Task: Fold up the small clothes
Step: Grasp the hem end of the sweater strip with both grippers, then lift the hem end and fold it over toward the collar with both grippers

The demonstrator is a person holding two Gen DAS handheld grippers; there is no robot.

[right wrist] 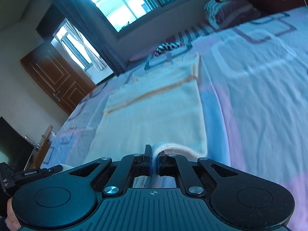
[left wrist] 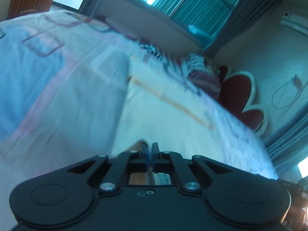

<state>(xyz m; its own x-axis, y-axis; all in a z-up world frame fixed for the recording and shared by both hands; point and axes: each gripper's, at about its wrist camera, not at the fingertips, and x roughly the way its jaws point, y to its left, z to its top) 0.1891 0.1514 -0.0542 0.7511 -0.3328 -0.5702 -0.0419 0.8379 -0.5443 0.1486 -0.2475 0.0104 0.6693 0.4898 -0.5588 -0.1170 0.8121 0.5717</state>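
Pinching cream garment (right wrist: 154, 119) hem, both tongs (left wrist: 149, 150) (right wrist: 155, 158) clamped, bedsheet (right wrist: 259, 88) beneath

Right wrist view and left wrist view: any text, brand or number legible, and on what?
"GenRobot.AI": white print on the black device arm at the lower left edge of the right wrist view.
"IAS": cut-off letters on the black box beside it; smaller print below is unreadable.
Pale letters on the black part at the left wrist view's right edge: too blurred.

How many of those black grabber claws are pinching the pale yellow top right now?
2. The left gripper pinches the near hem of the cream garment; the right gripper clamps another bunched bit of that hem.
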